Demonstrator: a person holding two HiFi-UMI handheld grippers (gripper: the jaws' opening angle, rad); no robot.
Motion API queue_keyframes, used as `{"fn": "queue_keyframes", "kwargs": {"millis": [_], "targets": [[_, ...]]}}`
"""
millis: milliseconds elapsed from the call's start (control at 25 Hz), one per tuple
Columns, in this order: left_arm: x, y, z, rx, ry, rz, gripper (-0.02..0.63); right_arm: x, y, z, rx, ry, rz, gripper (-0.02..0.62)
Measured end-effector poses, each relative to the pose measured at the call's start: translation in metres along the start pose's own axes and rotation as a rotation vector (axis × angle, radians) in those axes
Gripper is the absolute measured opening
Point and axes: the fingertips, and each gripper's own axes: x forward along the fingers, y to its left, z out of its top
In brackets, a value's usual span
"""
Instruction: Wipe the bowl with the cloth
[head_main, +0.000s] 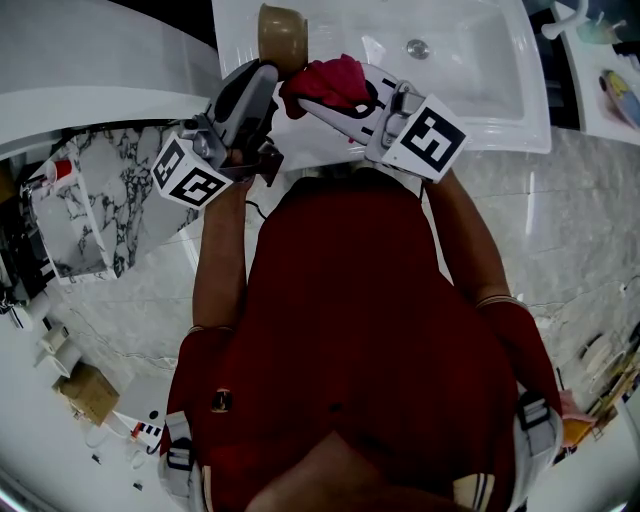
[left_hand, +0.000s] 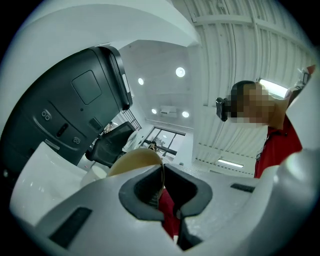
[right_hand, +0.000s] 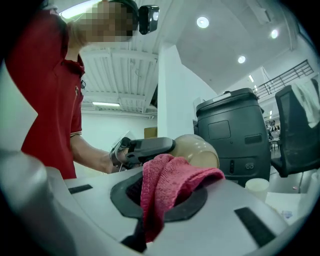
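1. White sink (head_main: 480, 90) lies below both tools. The bowl (head_main: 282, 38) is held in the air over the sink's left edge, so drips should fall into the basin.
2. Tan and smooth, the bowl looks dry and unmarked. The left gripper (left_hand: 162, 187) pinches its thin rim between pressed jaws. That hold likely needs to be firm, since wiping will push sideways.
3. Red knitted cloth (right_hand: 165, 185) is bunched in the clamped right gripper (right_hand: 160, 192), just beside the bowl; whether they touch cannot be made out. Pressing a broad fold against the wall and sweeping round while the bowl is turned should serve best.
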Motion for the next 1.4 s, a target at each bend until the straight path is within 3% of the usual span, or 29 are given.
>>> {"fn": "queue_keyframes", "kwargs": {"millis": [560, 1400], "targets": [[-0.003, 0.003, -0.015, 0.043, 0.099, 0.012, 0.021, -0.007, -0.01, 0.024, -0.169, 0.018, -0.124, 0.029], [-0.02, -0.025, -0.023, 0.041, 0.212, -0.199, 0.023, -0.026, -0.041, 0.047, -0.106, -0.06, -0.222, 0.029]]}}
